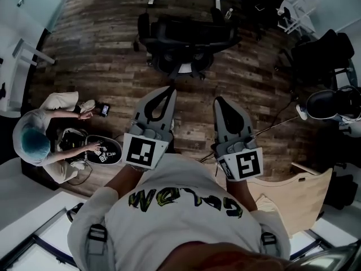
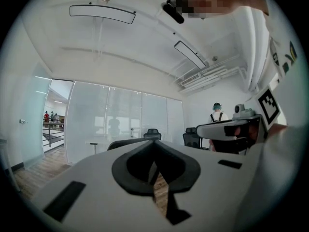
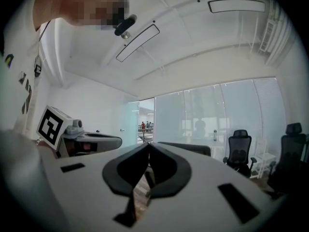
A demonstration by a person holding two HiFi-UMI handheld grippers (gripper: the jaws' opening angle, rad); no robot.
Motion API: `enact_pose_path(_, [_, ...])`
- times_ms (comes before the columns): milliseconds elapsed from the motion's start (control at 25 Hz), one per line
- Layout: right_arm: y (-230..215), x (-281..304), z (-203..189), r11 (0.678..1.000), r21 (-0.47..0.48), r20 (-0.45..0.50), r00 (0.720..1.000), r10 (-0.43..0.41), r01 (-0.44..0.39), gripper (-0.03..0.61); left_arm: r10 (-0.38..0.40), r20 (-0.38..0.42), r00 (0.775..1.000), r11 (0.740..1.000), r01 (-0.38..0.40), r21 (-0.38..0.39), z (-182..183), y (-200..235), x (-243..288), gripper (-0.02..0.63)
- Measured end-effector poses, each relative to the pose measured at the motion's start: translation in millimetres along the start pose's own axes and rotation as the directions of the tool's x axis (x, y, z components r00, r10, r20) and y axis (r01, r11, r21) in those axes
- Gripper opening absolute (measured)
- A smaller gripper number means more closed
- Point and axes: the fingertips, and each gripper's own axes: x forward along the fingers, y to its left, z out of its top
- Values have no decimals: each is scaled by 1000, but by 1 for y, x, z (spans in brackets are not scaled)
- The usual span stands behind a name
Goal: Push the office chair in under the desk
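Chair (image 1: 186, 41) ahead, well beyond fingers (image 1: 169, 95)

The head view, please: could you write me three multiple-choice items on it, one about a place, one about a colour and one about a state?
1. Where is the office chair in relation to the two grippers?
A. Ahead of them, apart from both
B. Clamped in one of them
C. Lying on its side between them

2. What colour is the office chair?
A. White
B. Black
C. Red

3. How do the jaws of the left gripper and the right gripper stand?
A. Both wide apart
B. Both together, with nothing between them
C. Both closed on an armrest

Answers:
1 A: the chair stands upright beyond both gripper tips, and neither touches it.
2 B: its seat, back and base are all black.
3 B: each gripper view shows its jaws meeting, with nothing held between them.
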Motion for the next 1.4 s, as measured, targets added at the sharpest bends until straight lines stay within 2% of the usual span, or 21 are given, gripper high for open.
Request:
enact_pose_path(360, [-38,117,-1,1000,-6,-19,1000,-1,1,12,-4,-12,1000,1000,4,1,-1,93,84,12])
enact_pose_path(600, [-53,166,-2,1000,-13,-15,1000,-9,9,12,-28,-20,999,1000,28,-1,-6,128,121,12])
enact_pose_path(920, [-61,174,-11,999,-39,-36,999,-9,7,14,-37,-52,998,999,38,20,-19,139,130,12])
enact_pose_path(1080, [-76,164,-20,995,-100,-55,998,-11,6,17,-33,-85,996,998,38,56,-32,137,131,19])
enact_pose_path(1280, [-116,158,-54,988,-156,-144,989,-32,9,44,-15,-159,987,992,35,122,-53,142,138,78])
enact_pose_path(1400, [-146,154,-85,974,-227,-214,975,-55,5,83,19,-225,974,980,26,196,-78,154,145,108])
